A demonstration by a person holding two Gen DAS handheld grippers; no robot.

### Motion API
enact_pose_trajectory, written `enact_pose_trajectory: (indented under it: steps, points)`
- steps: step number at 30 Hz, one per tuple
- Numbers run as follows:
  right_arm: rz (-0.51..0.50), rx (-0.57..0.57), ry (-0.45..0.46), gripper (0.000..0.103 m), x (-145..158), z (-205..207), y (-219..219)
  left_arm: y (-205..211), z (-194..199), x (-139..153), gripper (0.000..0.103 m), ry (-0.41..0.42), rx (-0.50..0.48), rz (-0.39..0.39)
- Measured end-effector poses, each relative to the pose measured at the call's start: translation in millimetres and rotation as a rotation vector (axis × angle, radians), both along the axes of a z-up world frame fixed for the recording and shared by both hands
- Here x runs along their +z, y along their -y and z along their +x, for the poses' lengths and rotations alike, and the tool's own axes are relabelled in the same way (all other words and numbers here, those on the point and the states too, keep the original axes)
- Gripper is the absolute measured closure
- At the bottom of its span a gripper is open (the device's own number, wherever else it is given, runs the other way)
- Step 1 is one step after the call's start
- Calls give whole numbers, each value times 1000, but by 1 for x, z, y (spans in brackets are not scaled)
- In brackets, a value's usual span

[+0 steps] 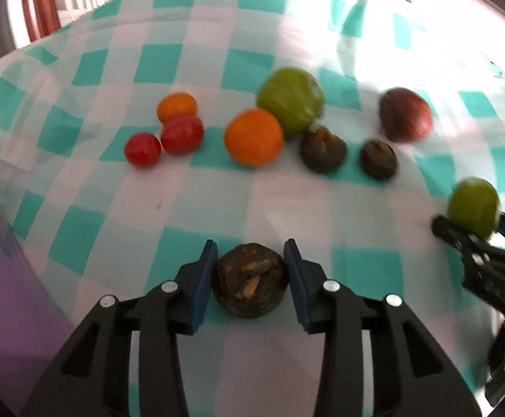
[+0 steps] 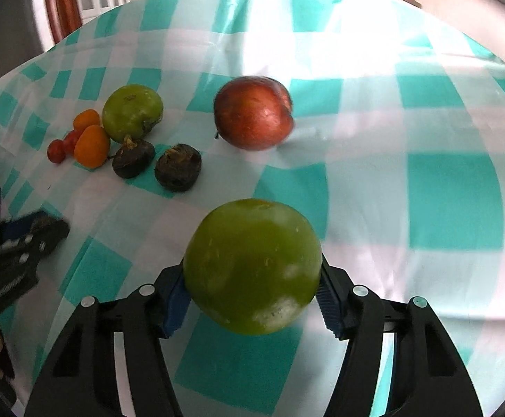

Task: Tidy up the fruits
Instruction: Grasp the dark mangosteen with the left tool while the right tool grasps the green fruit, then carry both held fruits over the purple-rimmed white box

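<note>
My left gripper (image 1: pixel 250 267) is shut on a dark brown round fruit (image 1: pixel 250 279), low over the checked cloth. My right gripper (image 2: pixel 252 288) is shut on a green apple (image 2: pixel 252 266); it also shows at the right edge of the left wrist view (image 1: pixel 474 206). On the cloth lie a second green apple (image 1: pixel 290 99), an orange (image 1: pixel 253 137), a small orange fruit (image 1: pixel 176 106), two red tomatoes (image 1: pixel 182 134) (image 1: pixel 142 149), two dark brown fruits (image 1: pixel 323 151) (image 1: pixel 378 160) and a red apple (image 1: pixel 405 114). The red apple (image 2: pixel 254 113) lies ahead of my right gripper.
A teal and white checked tablecloth (image 1: pixel 367 264) covers the table. A purple object (image 1: pixel 6 278) sits at the left edge. A wooden chair back (image 2: pixel 61 3) stands beyond the far left edge. My left gripper (image 2: pixel 19 246) shows at the left of the right wrist view.
</note>
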State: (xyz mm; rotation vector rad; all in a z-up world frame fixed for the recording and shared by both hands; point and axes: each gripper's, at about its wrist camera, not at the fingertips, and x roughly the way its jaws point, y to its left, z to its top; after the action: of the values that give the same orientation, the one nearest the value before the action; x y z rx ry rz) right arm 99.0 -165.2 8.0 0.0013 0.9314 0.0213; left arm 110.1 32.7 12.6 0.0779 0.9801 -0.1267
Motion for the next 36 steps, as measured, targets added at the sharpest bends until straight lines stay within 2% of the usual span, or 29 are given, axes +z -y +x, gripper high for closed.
enact_pose_trajectory:
  steps: [7, 10, 14, 20, 27, 36]
  points:
    - [96, -96, -74, 43, 3, -75, -4, -1, -77, 8, 63, -63, -72, -8]
    - [106, -103, -110, 42, 6, -112, -13, -6, -110, 23, 63, -66, -79, -48]
    - [140, -74, -125, 43, 26, -154, -29, -15, -147, 45, 63, -56, -82, -88]
    - [137, -56, -108, 43, 60, -191, -51, -30, -193, 74, 63, -30, -122, -104]
    - [116, -3, -91, 42, 91, -222, -78, -51, -255, 109, 63, 58, -244, -66]
    - [81, 155, -98, 42, 125, -233, -143, -114, -296, 151, 63, 150, -227, -92]
